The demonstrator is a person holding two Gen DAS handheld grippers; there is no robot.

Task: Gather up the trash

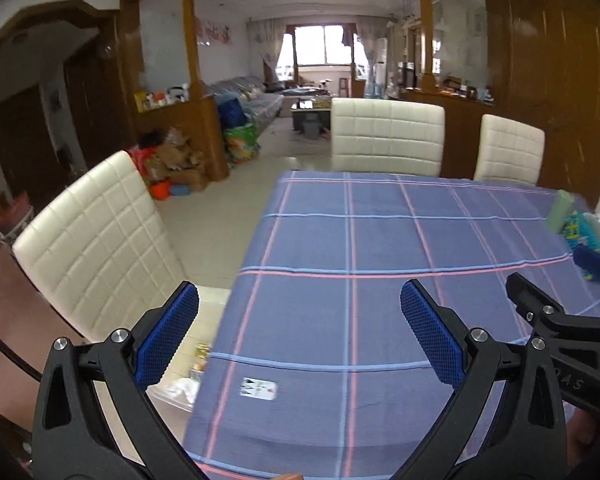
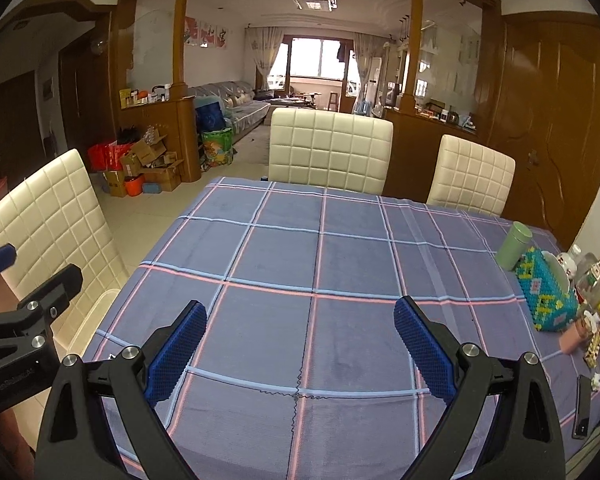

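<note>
A table covered with a blue-violet plaid cloth [image 2: 340, 264] crossed by pink and pale blue lines fills the middle of both views, and cream quilted chairs [image 2: 330, 148] stand along its far edge, with another one [image 1: 96, 248] at its left side. The left gripper [image 1: 300, 332] hangs above the near left part of the cloth with its blue-padded fingers spread wide and nothing between them; the right gripper [image 2: 300, 344] hangs just beside it, further right over the cloth, likewise spread wide and holding nothing. Along the right edge of the table sits a cluster of household things: a green cylindrical tin [image 2: 514, 246], a teal beaded tissue box [image 2: 546, 294] just in front of it, and bottles and small packets behind, too crowded to tell apart. The only loose piece that reads as trash is a small flat wrapper [image 1: 259, 389] lying on the cloth near the table's left edge, between and slightly below the left gripper's fingers in the left wrist view: a white rectangle with dark markings at one end and a small reddish mark at the other, its printing too blurred to read. It lies flat, touching nothing but the cloth, well apart from the cluster on the right
</note>
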